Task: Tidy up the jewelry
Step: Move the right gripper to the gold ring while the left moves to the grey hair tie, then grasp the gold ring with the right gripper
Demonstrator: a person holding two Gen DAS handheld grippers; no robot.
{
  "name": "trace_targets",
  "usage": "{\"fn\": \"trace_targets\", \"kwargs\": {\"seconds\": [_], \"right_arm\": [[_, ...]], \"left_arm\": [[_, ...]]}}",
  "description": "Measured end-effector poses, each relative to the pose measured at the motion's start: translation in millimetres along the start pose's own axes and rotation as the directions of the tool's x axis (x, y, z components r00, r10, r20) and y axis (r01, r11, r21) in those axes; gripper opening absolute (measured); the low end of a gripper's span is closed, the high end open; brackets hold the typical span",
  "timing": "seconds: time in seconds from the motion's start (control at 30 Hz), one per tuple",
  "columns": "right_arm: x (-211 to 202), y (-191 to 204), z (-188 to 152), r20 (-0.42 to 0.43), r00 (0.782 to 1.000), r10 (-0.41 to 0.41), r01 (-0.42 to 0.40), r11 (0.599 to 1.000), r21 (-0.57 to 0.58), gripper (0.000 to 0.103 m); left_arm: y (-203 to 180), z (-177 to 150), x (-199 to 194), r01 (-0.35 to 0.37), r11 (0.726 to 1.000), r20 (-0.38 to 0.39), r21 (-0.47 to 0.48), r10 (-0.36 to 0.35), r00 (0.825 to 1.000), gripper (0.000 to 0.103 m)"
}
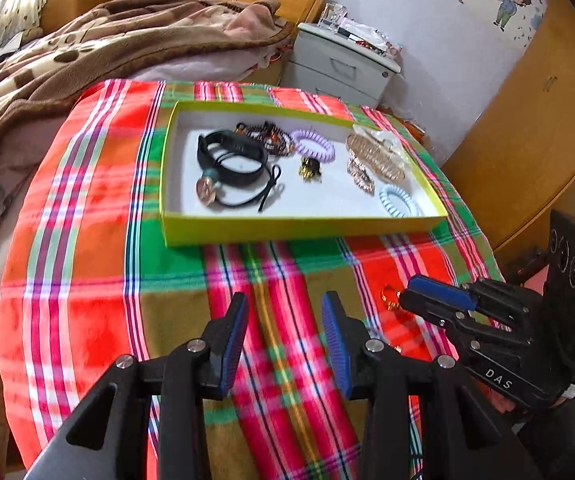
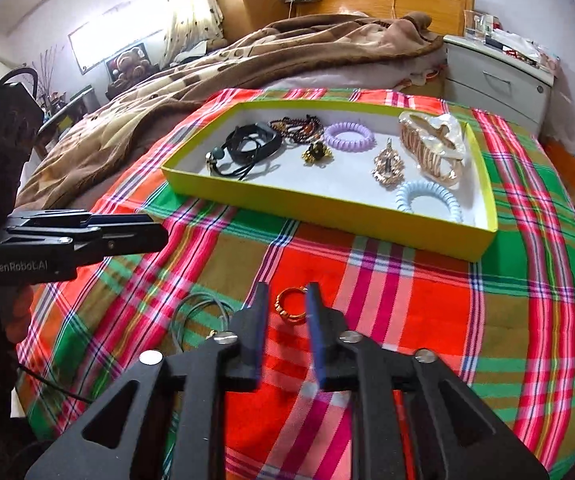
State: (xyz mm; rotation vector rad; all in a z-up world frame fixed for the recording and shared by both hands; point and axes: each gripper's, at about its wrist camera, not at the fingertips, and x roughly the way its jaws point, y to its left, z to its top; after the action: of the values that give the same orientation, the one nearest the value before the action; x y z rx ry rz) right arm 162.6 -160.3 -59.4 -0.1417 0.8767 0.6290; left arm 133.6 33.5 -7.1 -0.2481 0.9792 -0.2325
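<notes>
A yellow-green tray [image 1: 299,230] [image 2: 327,208] on the plaid cloth holds a black band [image 1: 231,156], dark bead bracelets [image 2: 295,126], a purple coil tie [image 2: 348,135], a blue coil tie [image 2: 429,200], gold brooches and a large hair claw [image 2: 433,144]. A gold ring [image 2: 292,305] [image 1: 389,298] lies on the cloth between the fingertips of my right gripper [image 2: 287,300], which is open around it. A thin grey cord necklace [image 2: 191,316] lies just left of it. My left gripper [image 1: 285,312] is open and empty over the cloth.
The plaid cloth [image 1: 87,280] covers a small table beside a bed with a brown blanket [image 1: 87,52]. A grey nightstand [image 1: 343,64] stands behind the tray. A wooden wardrobe [image 1: 527,140] is at the right.
</notes>
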Motion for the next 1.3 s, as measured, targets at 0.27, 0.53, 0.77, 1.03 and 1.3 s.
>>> {"fn": "trace_targets", "kwargs": {"seconds": [0.27,0.53,0.77,1.03,1.3], "right_arm": [[5,2,0,0.009,0.999,-0.034,0.034,0.999,-0.030,0.032],[13,4,-2,-0.025,0.998,-0.057,0.055,0.997,-0.045,0.032],[12,4,-4,-0.016,0.997,-0.075,0.074,0.997,-0.021,0.032],[8,6,-8,-0.008,0.993,-0.120,0.119,0.992,-0.034,0.022],[-9,-8,-9,0.043,0.991,-0.126,0.124,0.992,0.033,0.022]], "left_arm": [[2,-10,3,0.005,1.000,-0.025,-0.008,-0.005,1.000,0.040],[-3,-18,5,0.016,1.000,-0.045,0.005,-0.016,0.999,0.040],[-5,-21,5,0.015,1.000,-0.052,0.007,-0.014,0.999,0.040],[-12,-24,6,0.009,1.000,-0.065,0.023,-0.008,0.998,0.040],[-23,-27,6,0.020,0.999,-0.080,0.047,-0.016,0.997,0.043]]}}
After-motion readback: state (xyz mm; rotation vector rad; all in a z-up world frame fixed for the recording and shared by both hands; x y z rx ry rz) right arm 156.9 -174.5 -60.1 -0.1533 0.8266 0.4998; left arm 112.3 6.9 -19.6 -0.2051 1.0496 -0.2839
